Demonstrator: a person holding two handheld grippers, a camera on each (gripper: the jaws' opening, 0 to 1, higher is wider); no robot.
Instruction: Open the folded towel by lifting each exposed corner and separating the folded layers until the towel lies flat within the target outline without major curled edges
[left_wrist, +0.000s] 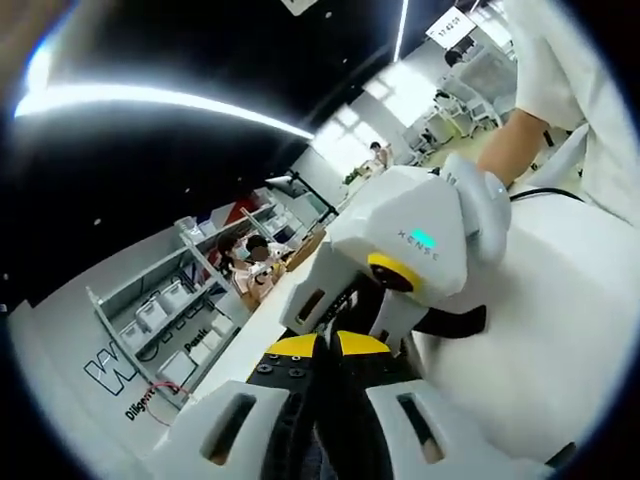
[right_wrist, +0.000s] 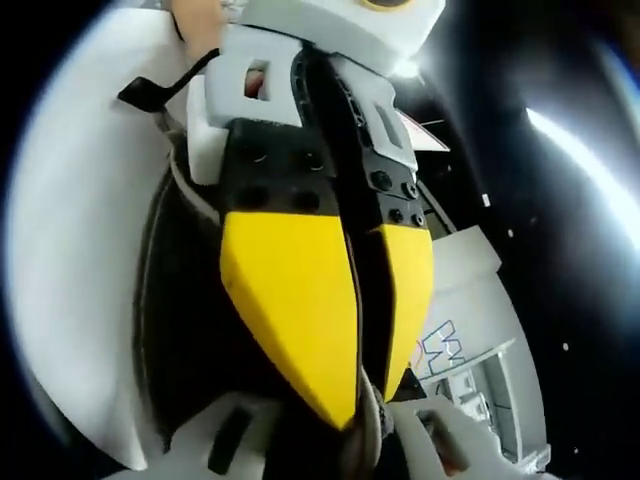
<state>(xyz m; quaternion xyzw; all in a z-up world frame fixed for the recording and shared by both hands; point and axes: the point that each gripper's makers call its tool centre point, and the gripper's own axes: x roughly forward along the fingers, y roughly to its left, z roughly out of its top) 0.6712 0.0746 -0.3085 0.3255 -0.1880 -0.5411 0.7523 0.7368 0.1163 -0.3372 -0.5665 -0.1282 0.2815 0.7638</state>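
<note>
Left gripper view, left to right:
- shelf rack (left_wrist: 165, 320) of white bins against a lettered wall, ceiling light strip (left_wrist: 150, 97) above it
- people (left_wrist: 250, 262) seated at a bench further back
- left gripper (left_wrist: 328, 345) rises from the bottom. Its yellow tips are drawn together with only a thin dark slit between them. Can't tell if anything is pinched in it.
- right gripper (left_wrist: 345, 305) sits nose-to-nose with it and blocks most of the centre. Its jaw fronts are hidden behind the left tips, so apart or together: can't tell.
- black strip (left_wrist: 450, 322) pokes out from under the right gripper's body
- white table (left_wrist: 560, 330), with a person's forearm (left_wrist: 515, 145) and white top (left_wrist: 590, 90) above it

Right gripper view, left to right:
- white table again along the left side
- dark material (right_wrist: 185, 330) lies on it, just behind the jaws
- the left gripper's big yellow jaws come down from the top, nearly touching each other, and cover the middle
- lettered wall (right_wrist: 440, 350) and a ceiling light (right_wrist: 570, 140) on the right

Towel: can't pick it out for certain. The dark material under the two grippers is the only cloth-like thing, and the jaws hide its edges and folds.
</note>
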